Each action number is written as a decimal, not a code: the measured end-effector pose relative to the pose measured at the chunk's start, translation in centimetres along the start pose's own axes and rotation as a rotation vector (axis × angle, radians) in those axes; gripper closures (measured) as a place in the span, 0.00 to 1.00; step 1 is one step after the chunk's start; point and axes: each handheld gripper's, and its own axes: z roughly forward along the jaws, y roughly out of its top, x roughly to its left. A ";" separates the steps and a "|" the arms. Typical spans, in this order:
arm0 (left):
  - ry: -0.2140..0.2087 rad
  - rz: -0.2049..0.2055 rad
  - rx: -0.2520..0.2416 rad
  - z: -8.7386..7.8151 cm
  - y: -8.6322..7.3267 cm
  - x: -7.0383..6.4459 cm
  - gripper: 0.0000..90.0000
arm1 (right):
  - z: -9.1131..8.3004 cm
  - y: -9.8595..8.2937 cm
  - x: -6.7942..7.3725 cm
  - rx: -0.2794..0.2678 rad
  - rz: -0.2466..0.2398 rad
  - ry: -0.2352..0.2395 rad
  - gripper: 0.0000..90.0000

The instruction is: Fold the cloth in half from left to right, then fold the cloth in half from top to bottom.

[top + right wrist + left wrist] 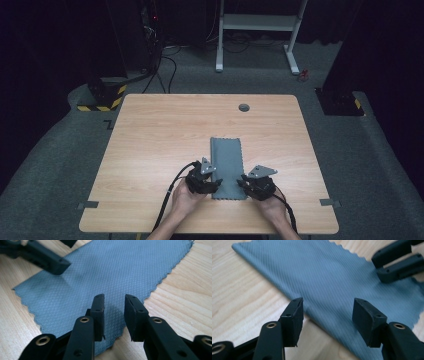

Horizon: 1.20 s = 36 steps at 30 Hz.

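Lying flat on one wooden table (150, 150), one grey cloth (226, 160), two grippers at its near corners, left gripper (216, 184) jaws wide apart, right gripper (242, 183) jaws slightly parted, nothing grasped

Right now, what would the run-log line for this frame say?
scene: grey cloth flat on wooden table | left gripper: open, at near-left edge | right gripper: open, over near-right corner | cloth: ungrasped

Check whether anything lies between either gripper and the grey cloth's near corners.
Nothing visible does. The left gripper stands open over the grey cloth at its near left edge, the right gripper open over the near right corner. Bare wooden table surrounds the cloth.
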 end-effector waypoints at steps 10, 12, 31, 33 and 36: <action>0.025 -0.012 -0.003 -1.1 -2.1 0.1 0.47 | -0.2 -0.4 -0.5 0.009 0.003 0.003 0.73; 0.020 -0.017 -0.007 -1.3 -2.4 0.2 0.47 | -0.3 -0.6 -0.7 0.005 0.015 0.009 0.72; -0.013 -0.029 -0.056 -2.4 -3.6 0.6 0.45 | -0.6 -1.0 -1.2 -0.011 0.033 0.017 0.72; -0.002 -0.066 -0.076 -2.3 -3.0 1.6 0.47 | -0.7 -1.0 -1.5 -0.036 0.059 0.028 0.75; 0.047 -0.088 -0.067 -1.3 -1.5 3.2 0.49 | -0.7 -0.4 -2.3 -0.062 0.100 0.028 0.84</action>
